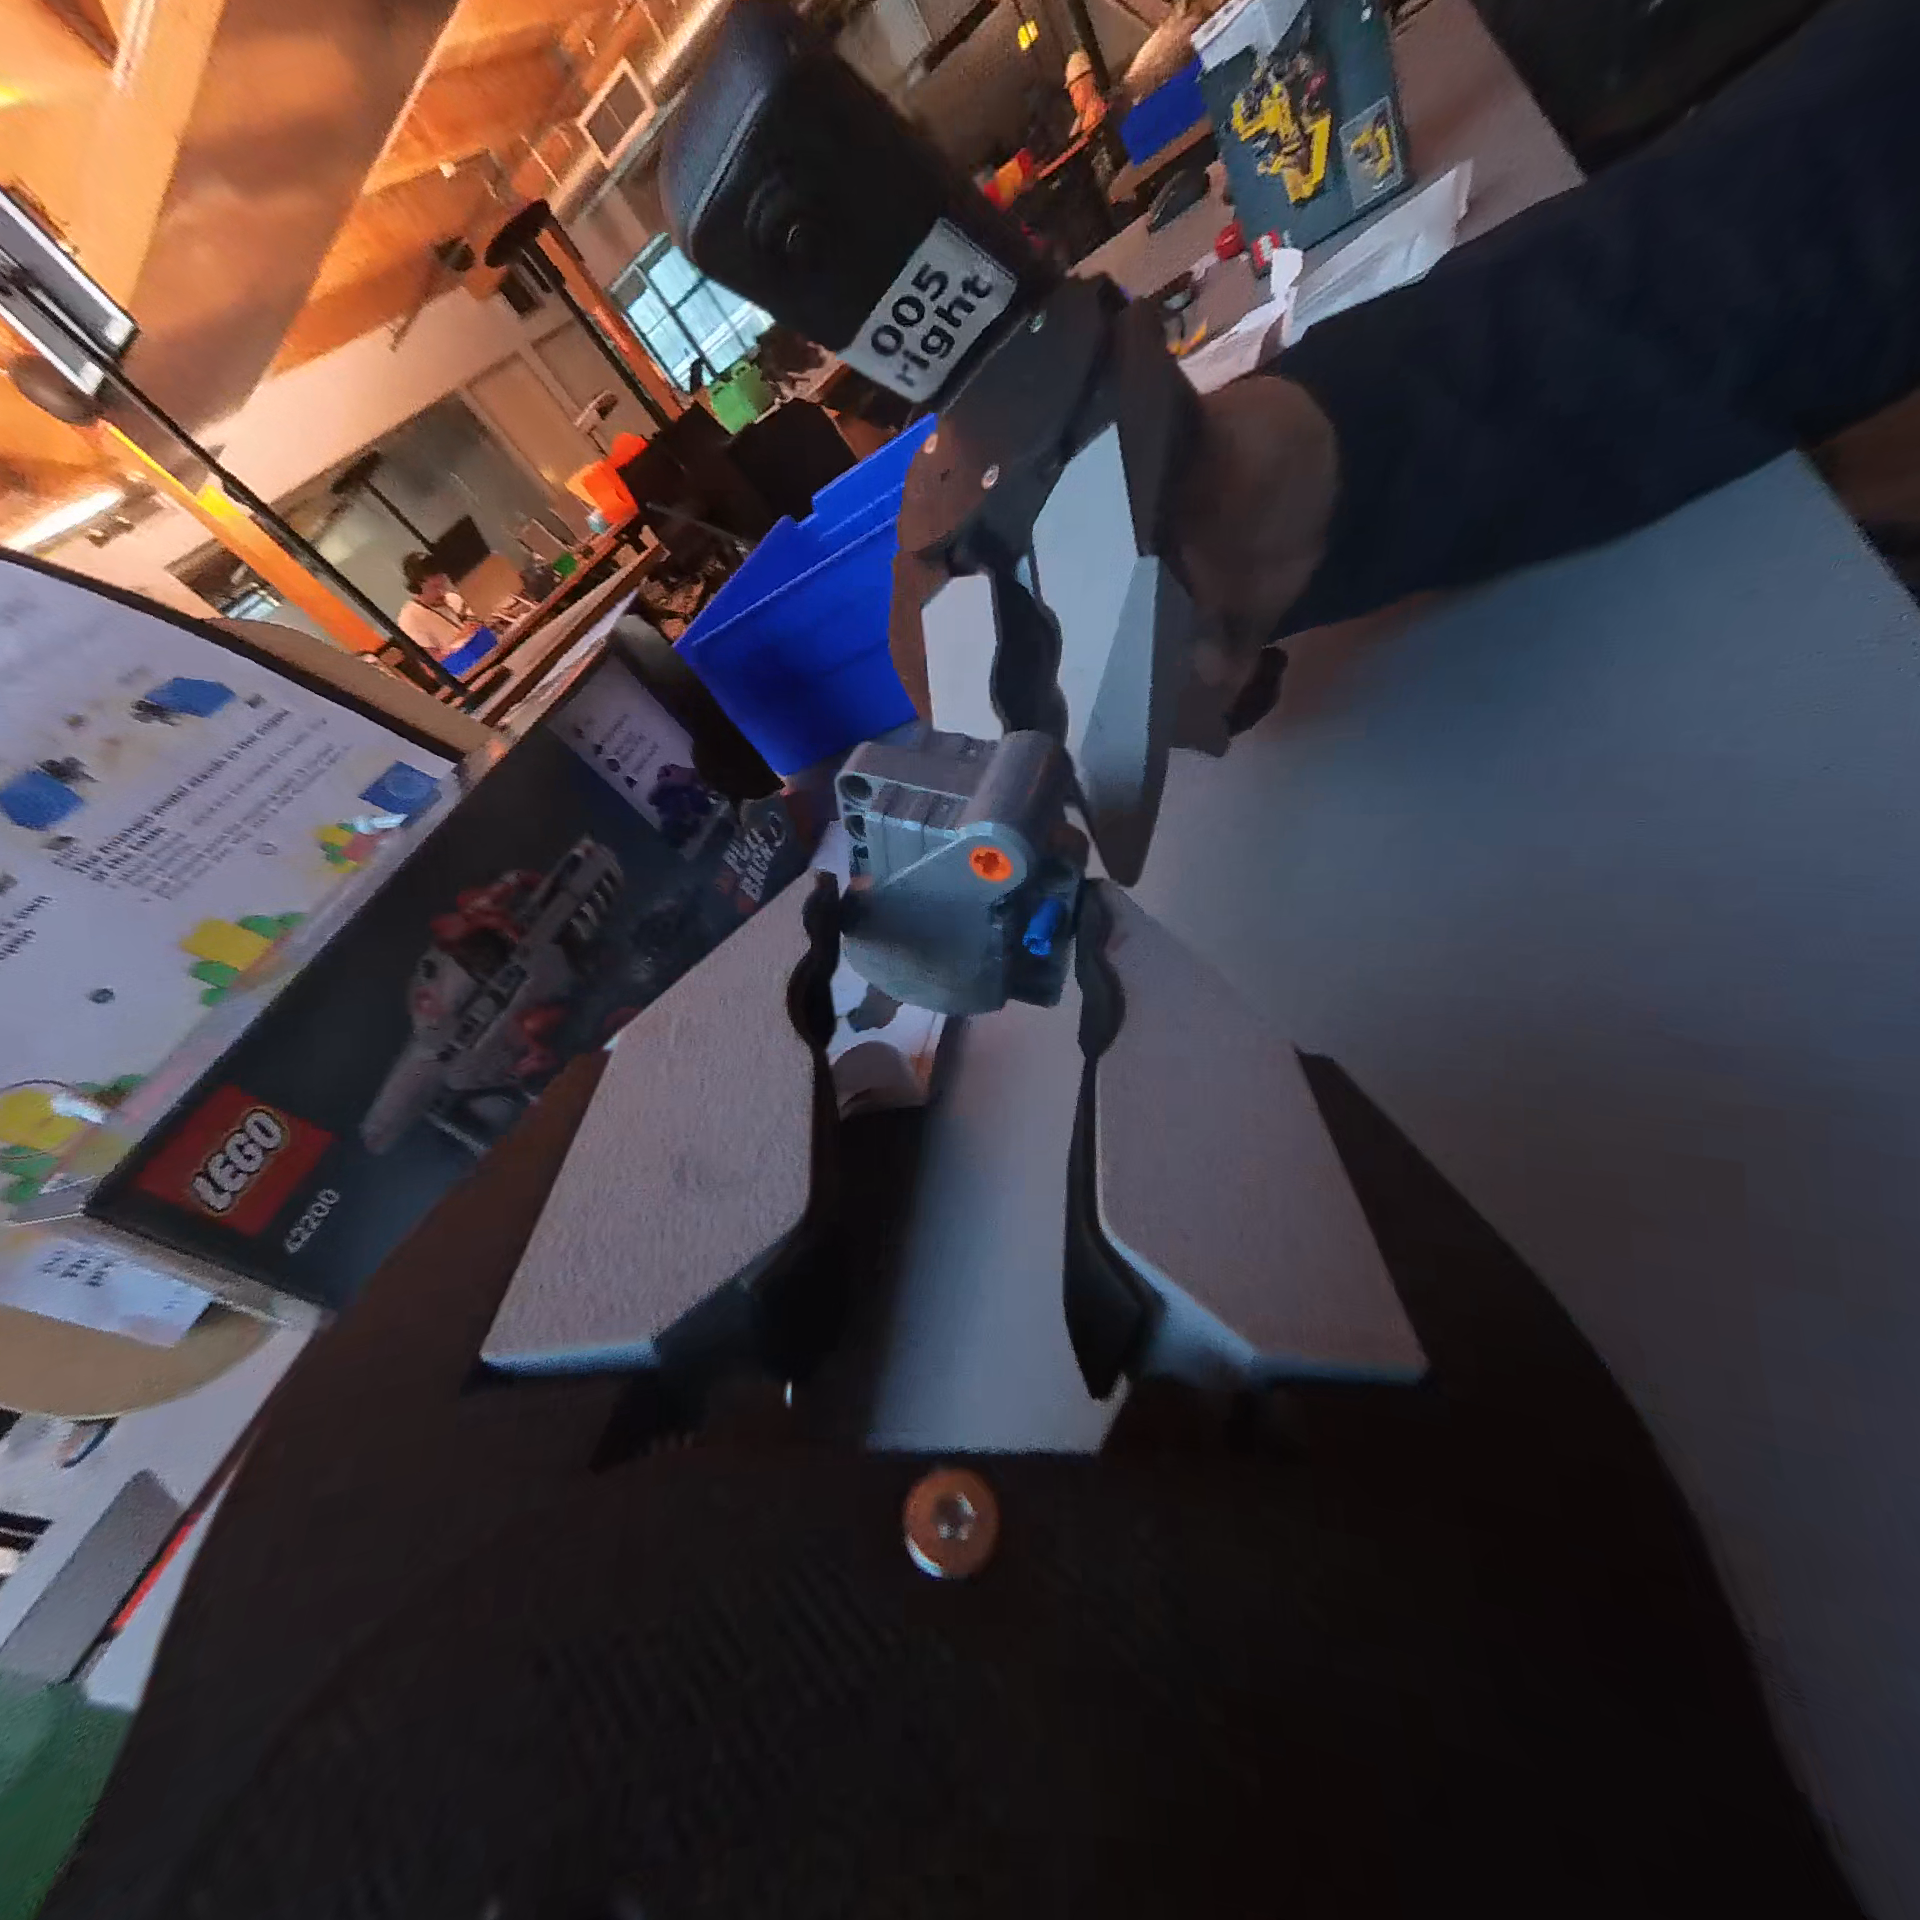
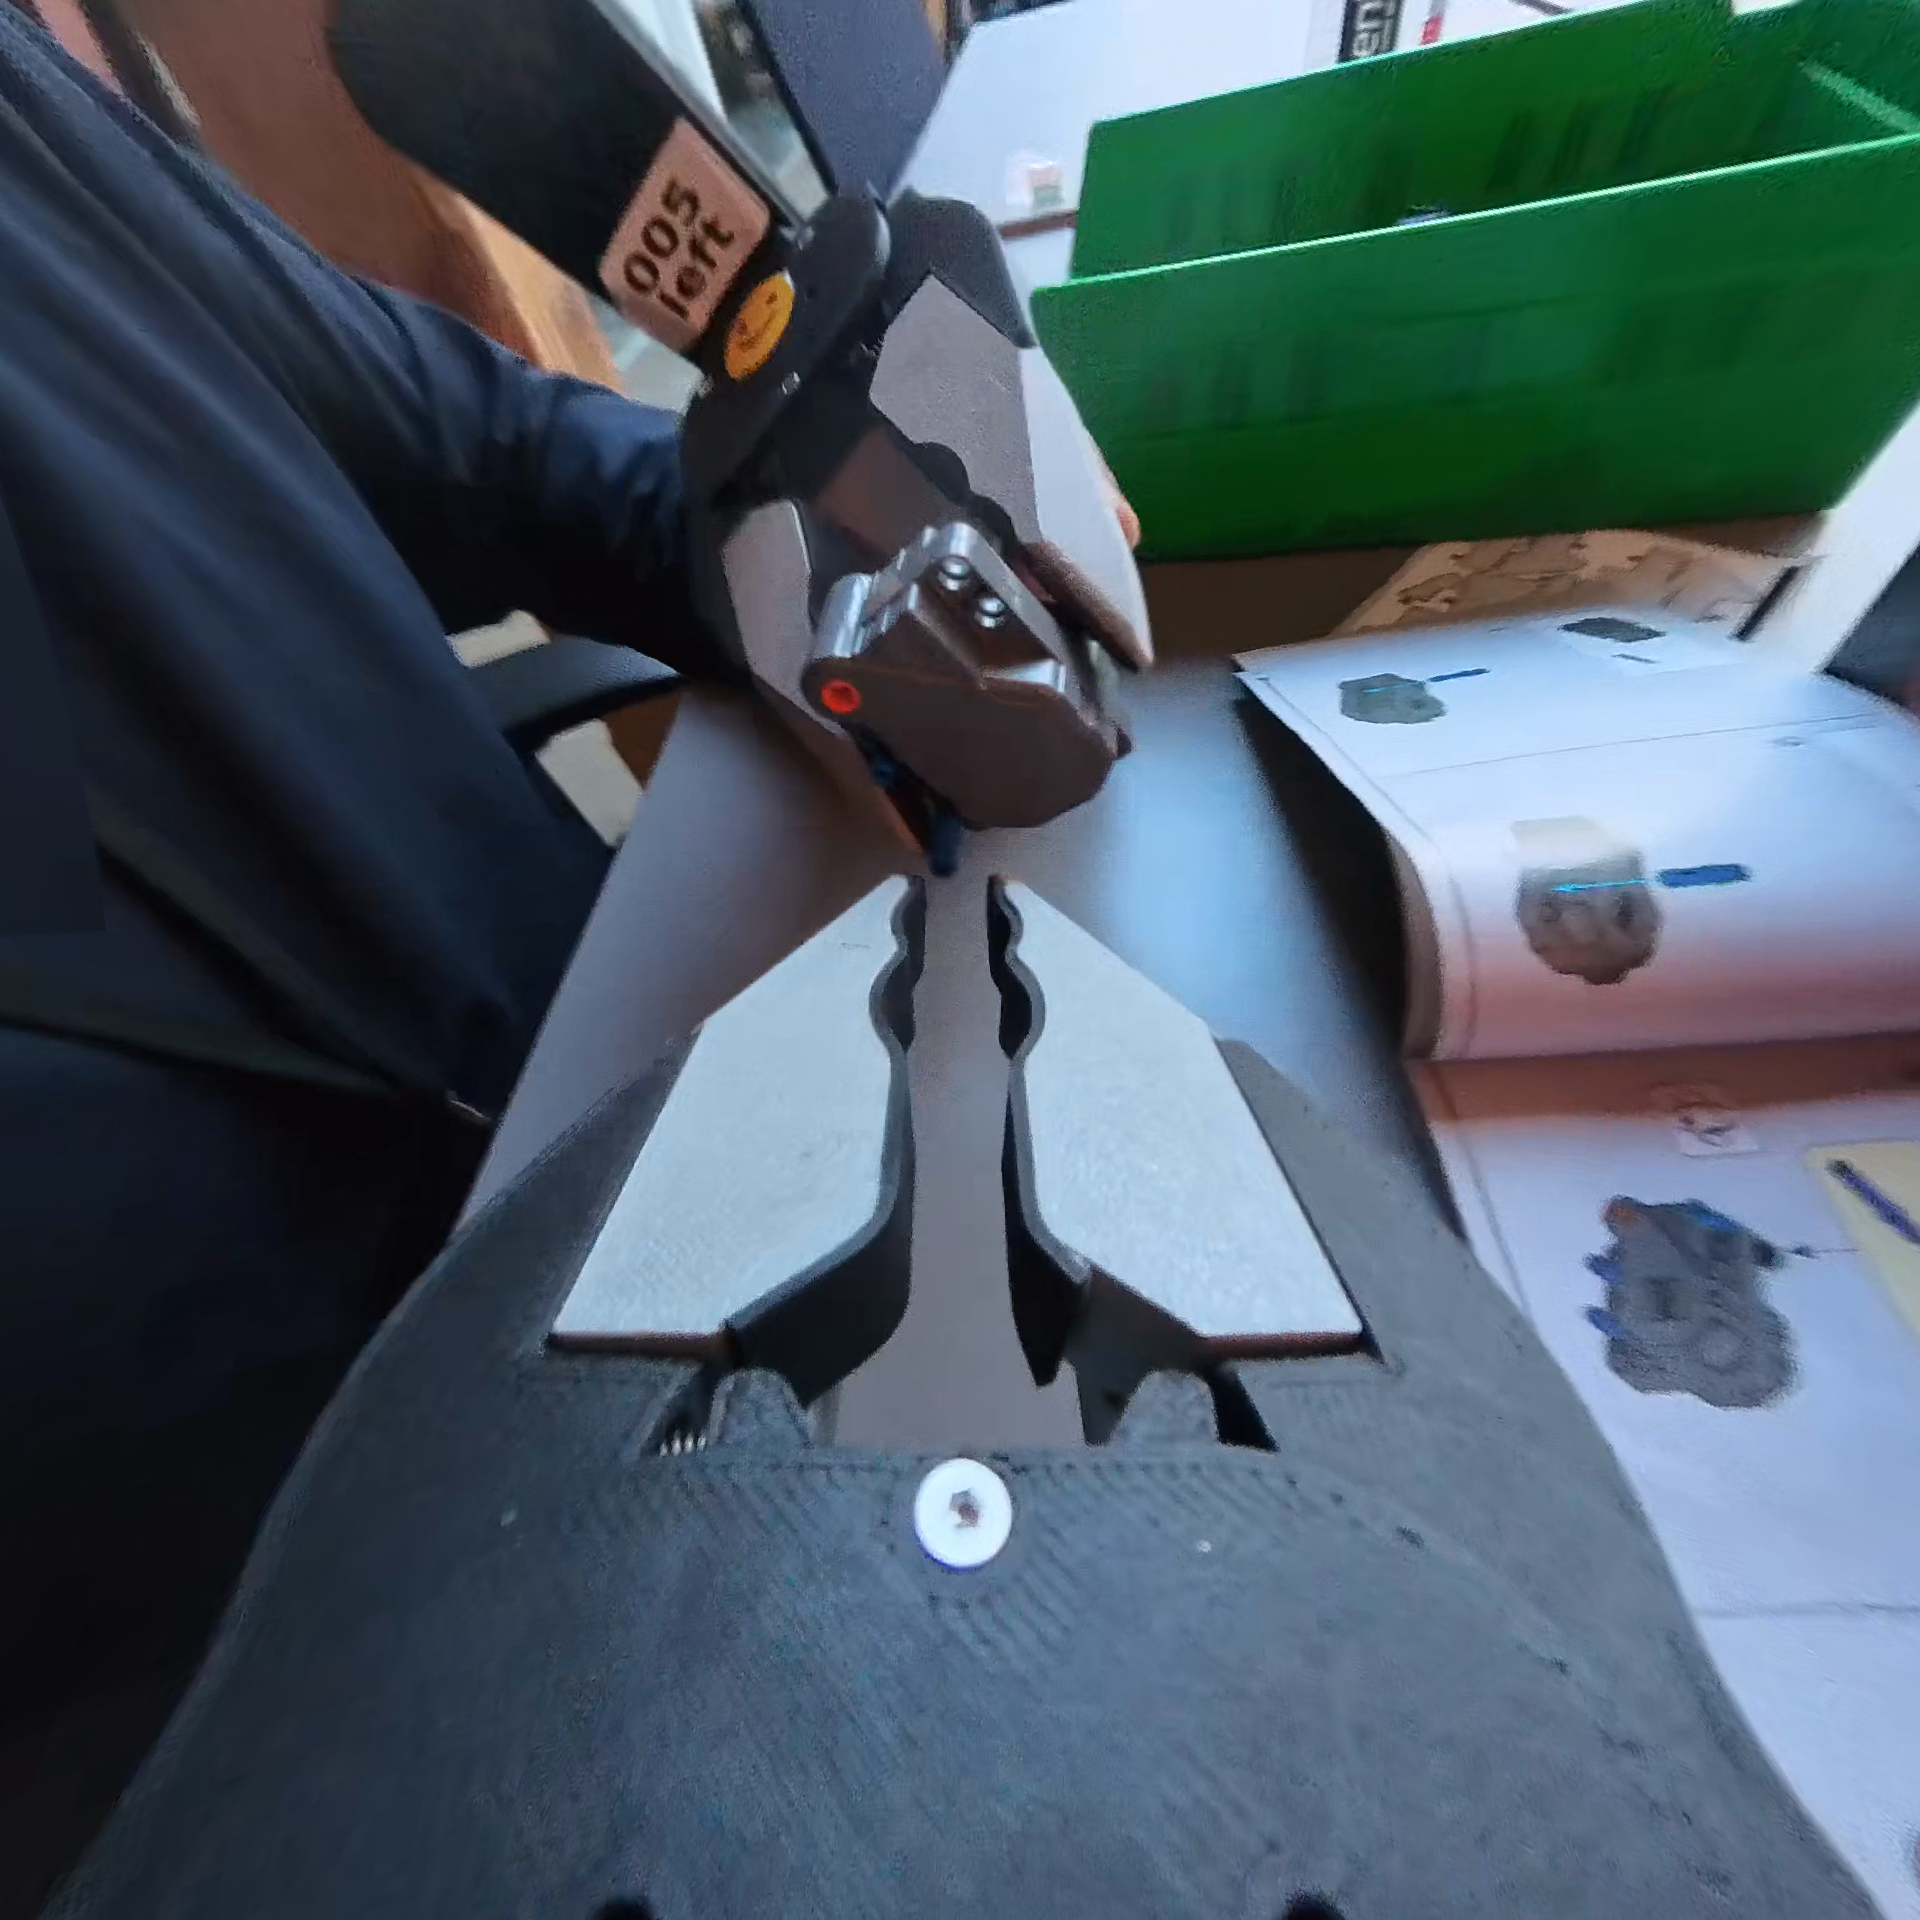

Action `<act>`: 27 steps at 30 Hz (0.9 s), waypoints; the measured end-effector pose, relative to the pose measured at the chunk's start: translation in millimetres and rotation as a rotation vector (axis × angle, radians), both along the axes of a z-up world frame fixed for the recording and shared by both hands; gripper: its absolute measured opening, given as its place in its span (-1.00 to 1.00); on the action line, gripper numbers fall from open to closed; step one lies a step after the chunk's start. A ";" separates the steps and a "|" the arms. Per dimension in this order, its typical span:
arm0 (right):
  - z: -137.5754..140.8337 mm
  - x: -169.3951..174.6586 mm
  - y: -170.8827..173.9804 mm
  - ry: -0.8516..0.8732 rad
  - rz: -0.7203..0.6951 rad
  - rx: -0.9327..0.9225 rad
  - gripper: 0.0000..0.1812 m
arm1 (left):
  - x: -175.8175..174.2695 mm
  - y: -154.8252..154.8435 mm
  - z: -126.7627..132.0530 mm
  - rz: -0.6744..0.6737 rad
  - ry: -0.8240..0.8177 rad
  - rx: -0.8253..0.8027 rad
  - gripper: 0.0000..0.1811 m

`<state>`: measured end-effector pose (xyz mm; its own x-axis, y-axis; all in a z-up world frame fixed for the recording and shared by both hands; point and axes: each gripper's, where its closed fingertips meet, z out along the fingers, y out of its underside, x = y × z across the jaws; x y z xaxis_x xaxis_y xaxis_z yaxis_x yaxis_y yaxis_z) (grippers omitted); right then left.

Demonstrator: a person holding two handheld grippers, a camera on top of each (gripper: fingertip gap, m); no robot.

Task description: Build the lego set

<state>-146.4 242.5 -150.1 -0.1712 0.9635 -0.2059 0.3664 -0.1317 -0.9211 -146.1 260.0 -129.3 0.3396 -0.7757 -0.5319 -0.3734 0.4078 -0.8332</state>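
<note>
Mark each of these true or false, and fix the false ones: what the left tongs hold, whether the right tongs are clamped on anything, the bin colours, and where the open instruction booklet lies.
1. The left tongs grip the grey motor block. True.
2. The right tongs are clamped on the block. False: their tips sit just short of it, a narrow gap between them holding nothing.
3. A green bin stands behind the instruction booklet. True.
4. The bin behind the right tongs in the left wrist view is red. False: the bin is blue.
5. The set's box is left of the block. True.
</note>
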 end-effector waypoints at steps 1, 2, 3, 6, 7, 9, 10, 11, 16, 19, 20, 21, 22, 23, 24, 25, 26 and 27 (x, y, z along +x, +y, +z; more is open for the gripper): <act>1.8 -0.8 -1.9 0.013 0.012 -0.036 -0.91 | -0.1 0.1 0.0 0.001 0.002 0.008 -0.52; 4.1 -1.1 -3.2 0.026 0.024 -0.072 -0.90 | -0.2 -0.4 0.4 -0.001 0.001 0.012 -0.52; 6.3 -1.2 -3.4 0.039 0.029 -0.107 -0.90 | -0.4 -0.5 1.3 -0.001 -0.003 0.017 -0.52; 8.0 -0.8 0.1 0.055 0.024 -0.196 -0.96 | -0.2 -1.4 3.0 0.006 0.003 0.046 -0.52; 8.5 -0.5 -1.1 0.060 0.038 -0.223 -0.99 | 0.1 -1.8 2.9 0.007 0.009 0.057 -0.52; 7.5 -0.5 -0.9 0.061 0.043 -0.251 -1.00 | 0.2 -1.6 2.1 0.017 0.022 0.073 -0.52; 7.1 -0.4 -0.4 0.062 0.043 -0.262 -1.00 | 0.1 -1.2 1.9 0.024 0.029 0.085 -0.52; 6.6 -0.7 0.8 0.061 0.038 -0.271 -1.00 | -0.2 0.0 1.2 0.038 0.040 0.100 -0.52; 4.6 -0.6 5.3 0.062 0.025 -0.289 -1.00 | -1.4 4.2 -2.3 0.076 0.050 0.082 -0.52; 6.8 1.5 9.2 0.071 0.010 -0.279 -1.00 | -3.4 6.6 -4.9 0.079 0.053 0.045 -0.53; 8.0 2.4 9.7 0.075 0.009 -0.274 -1.00 | -4.1 7.1 -5.4 0.081 0.055 0.037 -0.53; 9.5 3.0 10.1 0.080 0.007 -0.269 -1.00 | -4.3 7.2 -4.9 0.083 0.055 0.038 -0.53; 10.5 3.5 9.6 0.082 0.009 -0.265 -1.00 | -3.8 6.2 -4.3 0.078 0.053 0.043 -0.54; 10.1 3.8 9.0 0.077 0.013 -0.261 -1.00 | -3.2 5.4 -4.3 0.074 0.053 0.043 -0.54; 9.0 3.8 8.9 0.070 0.012 -0.255 -1.00 | -3.2 5.7 -5.4 0.076 0.059 0.042 -0.53; 8.3 4.1 9.3 0.068 0.011 -0.254 -1.00 | -3.3 6.3 -6.6 0.079 0.064 0.040 -0.53; 8.5 4.4 10.0 0.068 0.009 -0.256 -1.00 | -3.5 7.3 -7.3 0.084 0.065 0.035 -0.53; 9.1 4.8 10.8 0.073 0.006 -0.261 -1.00 | -3.7 8.1 -7.3 0.089 0.062 0.030 -0.54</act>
